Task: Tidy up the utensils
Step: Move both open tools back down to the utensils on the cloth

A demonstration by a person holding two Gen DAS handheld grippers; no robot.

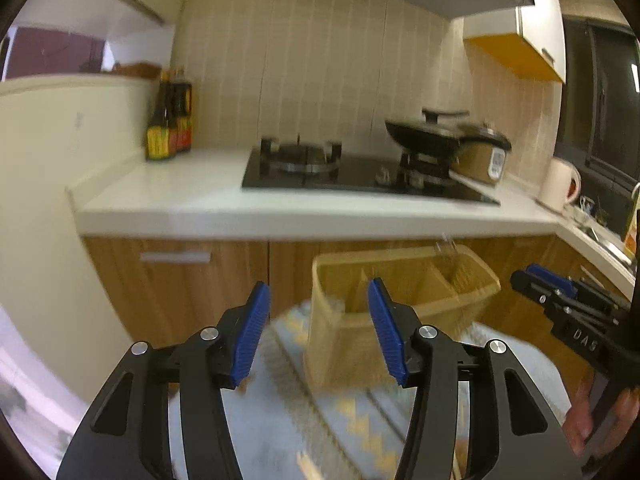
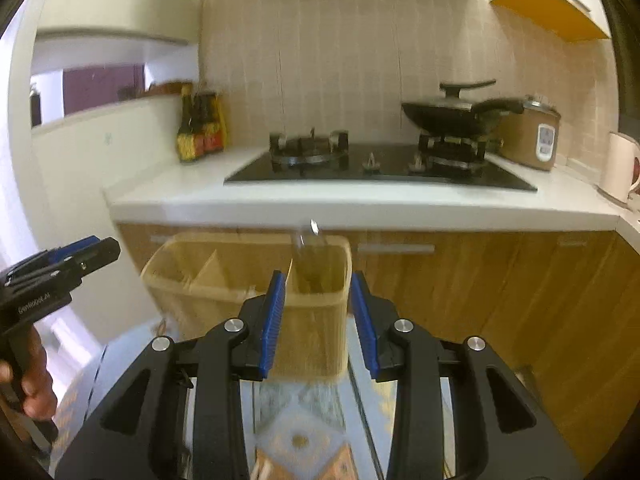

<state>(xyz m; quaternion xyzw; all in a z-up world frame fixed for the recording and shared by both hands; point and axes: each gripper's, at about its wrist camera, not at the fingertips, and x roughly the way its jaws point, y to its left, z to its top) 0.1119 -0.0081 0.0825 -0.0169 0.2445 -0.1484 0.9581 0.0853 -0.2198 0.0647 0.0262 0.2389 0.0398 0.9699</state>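
Ahead of the tool, a white countertop (image 2: 360,204) holds a black gas hob (image 2: 380,168), a lidded wok (image 2: 452,114), sauce bottles (image 2: 200,128) far left, a rice cooker (image 2: 530,136) far right.

Utensils (image 2: 310,254) in the holder (image 2: 224,280) motion-blurred beyond telling; patterned cloth (image 1: 348,412) partly behind gripper arms.
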